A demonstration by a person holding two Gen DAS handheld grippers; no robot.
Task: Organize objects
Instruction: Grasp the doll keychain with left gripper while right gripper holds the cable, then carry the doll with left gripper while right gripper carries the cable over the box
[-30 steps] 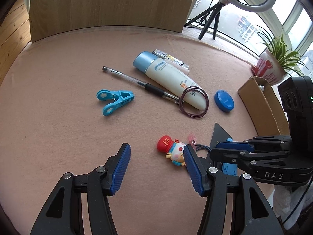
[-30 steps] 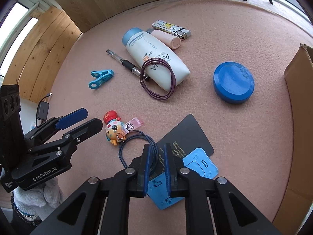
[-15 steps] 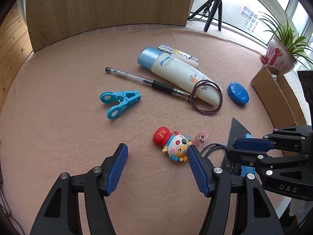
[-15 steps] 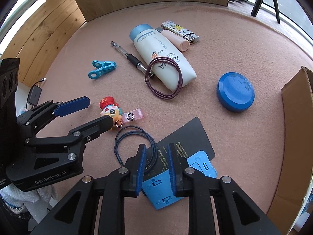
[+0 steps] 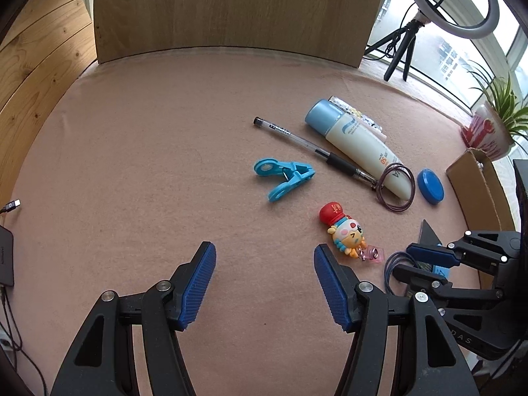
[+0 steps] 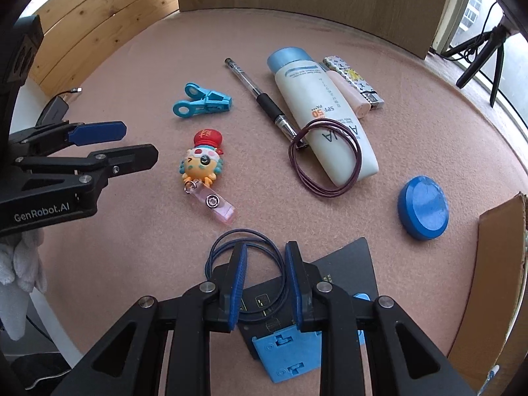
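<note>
The left tongs [image 5: 264,283] hang released over a bare patch of the pink felt tabletop [image 5: 148,165], pads wide apart with nothing between them. Just beyond the right pad lies a cartoon figure keychain [image 5: 343,227] with a red hat, its clear pink strap [image 6: 219,206] trailing toward the camera in the right wrist view.

The right tongs [image 6: 265,280] point steeply down over a blue cord loop [image 6: 244,257], which lies partly on a black card [image 6: 346,270]; the jaws are opening, and the pads stand on either side of one arc of the loop without pressing on it. A blue plastic plate [image 6: 290,353] lies on the card's near end, beneath the tongs.

Farther out, a blue clothes peg [image 6: 201,104] lies beside a clear gel pen [image 6: 264,99]. Beyond the pen rests a white sunscreen tube [image 6: 320,112] with a blue cap, a maroon cord loop [image 6: 326,161] draped over its flat end and touching the pen tip. A pink stick [image 6: 349,95] and a patterned lighter [image 6: 353,82] lie against the tube's far side. A round blue lid [image 6: 424,211] sits apart, near the cardboard box [image 6: 495,264] at the tabletop's right edge. A potted plant [image 5: 491,128] and a ring light tripod [image 5: 406,46] stand by the window.
</note>
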